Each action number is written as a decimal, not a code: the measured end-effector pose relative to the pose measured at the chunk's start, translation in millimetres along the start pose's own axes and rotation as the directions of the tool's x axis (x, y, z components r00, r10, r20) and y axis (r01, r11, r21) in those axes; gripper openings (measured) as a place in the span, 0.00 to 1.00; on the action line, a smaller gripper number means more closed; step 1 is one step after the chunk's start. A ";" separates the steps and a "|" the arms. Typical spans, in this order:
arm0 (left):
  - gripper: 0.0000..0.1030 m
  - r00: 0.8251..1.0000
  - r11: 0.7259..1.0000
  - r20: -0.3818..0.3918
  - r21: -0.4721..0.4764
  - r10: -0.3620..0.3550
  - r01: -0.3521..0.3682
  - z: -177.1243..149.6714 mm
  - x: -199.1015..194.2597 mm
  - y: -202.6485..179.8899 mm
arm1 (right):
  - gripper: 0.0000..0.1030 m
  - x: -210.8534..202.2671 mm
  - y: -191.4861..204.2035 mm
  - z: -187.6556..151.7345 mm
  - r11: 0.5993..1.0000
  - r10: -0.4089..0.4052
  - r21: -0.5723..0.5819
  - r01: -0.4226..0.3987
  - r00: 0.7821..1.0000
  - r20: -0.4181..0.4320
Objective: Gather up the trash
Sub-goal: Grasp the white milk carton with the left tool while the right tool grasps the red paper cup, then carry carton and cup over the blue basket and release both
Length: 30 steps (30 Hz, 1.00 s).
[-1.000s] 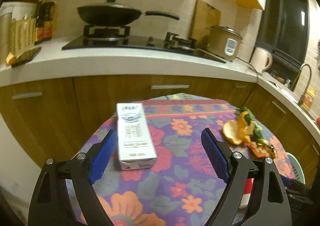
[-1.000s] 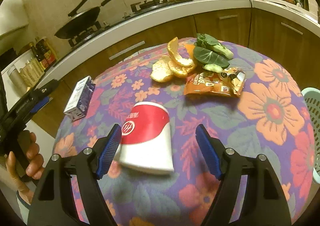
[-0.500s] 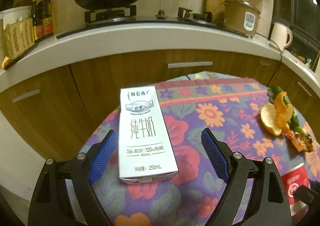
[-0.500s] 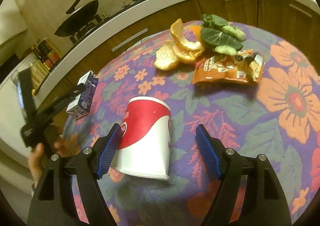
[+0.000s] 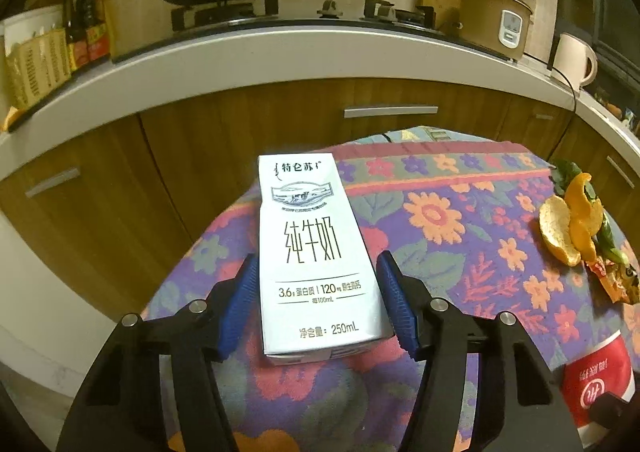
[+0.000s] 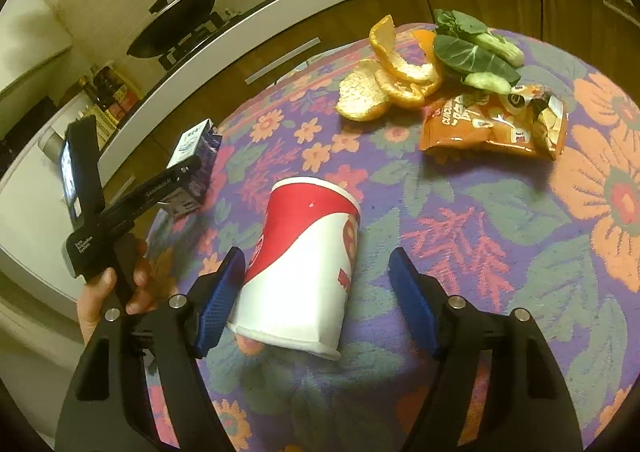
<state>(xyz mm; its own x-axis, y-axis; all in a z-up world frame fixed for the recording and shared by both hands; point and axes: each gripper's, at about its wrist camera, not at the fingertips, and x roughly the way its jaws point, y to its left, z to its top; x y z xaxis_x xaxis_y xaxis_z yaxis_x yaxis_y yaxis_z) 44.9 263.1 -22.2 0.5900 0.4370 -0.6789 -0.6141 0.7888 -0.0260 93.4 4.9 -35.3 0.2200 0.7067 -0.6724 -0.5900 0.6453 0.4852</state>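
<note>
Milk carton (image 5: 316, 256) between left claw (image 5: 318, 308) pads.

both grippers point forward with fingers spread: left gripper (image 5: 318, 302) narrower, right gripper (image 6: 316, 298) wide apart.

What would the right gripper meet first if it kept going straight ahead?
Probably the red-and-white paper cup lying on its side between the open jaws of the right gripper; it sits nearer the left pad.

The left wrist view sits low and close behind the milk carton (image 5: 316, 252), facing the kitchen counter (image 5: 280, 52). The right wrist view looks down steeply over the paper cup (image 6: 304, 264) mid-surface. Both share carton, cup and orange peel (image 6: 392, 72).
</note>
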 end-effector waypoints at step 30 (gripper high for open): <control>0.53 0.878 0.879 0.125 0.194 -0.463 0.436 -34.2 -113.4 -148.3 | 0.44 -144.8 -41.6 -20.5 0.969 -0.215 -0.024 0.244 0.893 0.395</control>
<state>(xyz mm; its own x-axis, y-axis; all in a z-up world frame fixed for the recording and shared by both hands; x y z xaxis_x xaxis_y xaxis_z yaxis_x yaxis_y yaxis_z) 51.2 81.7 33.5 0.8675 0.0726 -0.4921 -0.1809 0.9676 -0.1760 70.2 -130.2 30.5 0.6303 0.6069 -0.4841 -0.5368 0.7912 0.2930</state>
